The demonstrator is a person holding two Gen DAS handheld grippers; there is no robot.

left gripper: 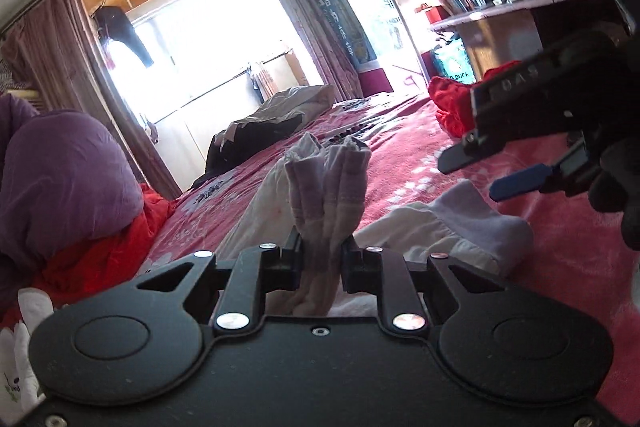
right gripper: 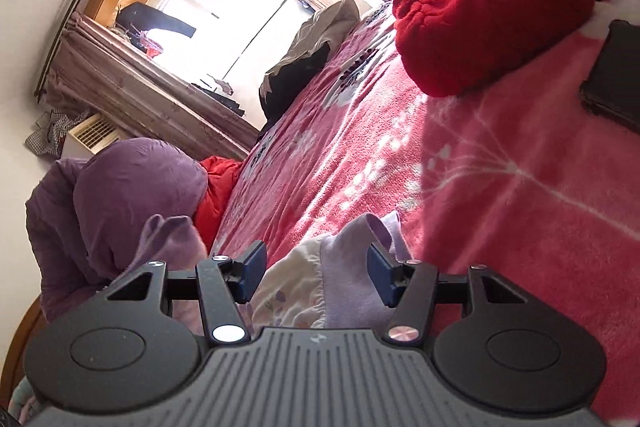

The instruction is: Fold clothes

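1. The bed point(left gripper: 420, 147) is covered by a pink blanket with white flowers, and it is used as the flat place for folding.
2. A purple quilt point(left gripper: 60, 179) is pushed to the side of the bed, likely so room is left in the middle.
3. A red sweater point(right gripper: 492, 15) is left in a heap farther up the bed, well apart from the work. It is probably kept for later.
4. The small white and light purple garment point(left gripper: 460, 227) is spread on the blanket, near the front. One bunched part of it is pulled up.
5. That bunched part is squeezed tight in the left gripper point(left gripper: 320, 255). The jaws are nearly closed, with only the cloth between them, so the cloth can be lifted and folded over.
6. The right gripper point(right gripper: 316, 279) is held with its jaws wide apart. Nothing is pinched. A free edge of the garment lies between the blue pads point(right gripper: 250, 273), so a grab seems to be planned.
7. The raised cloth and the right gripper from outside point(left gripper: 520, 163) are shown only in the left view.
8. A dark flat thing point(right gripper: 616, 83) beside the sweater is shown only in the right view. What it is cannot be told.
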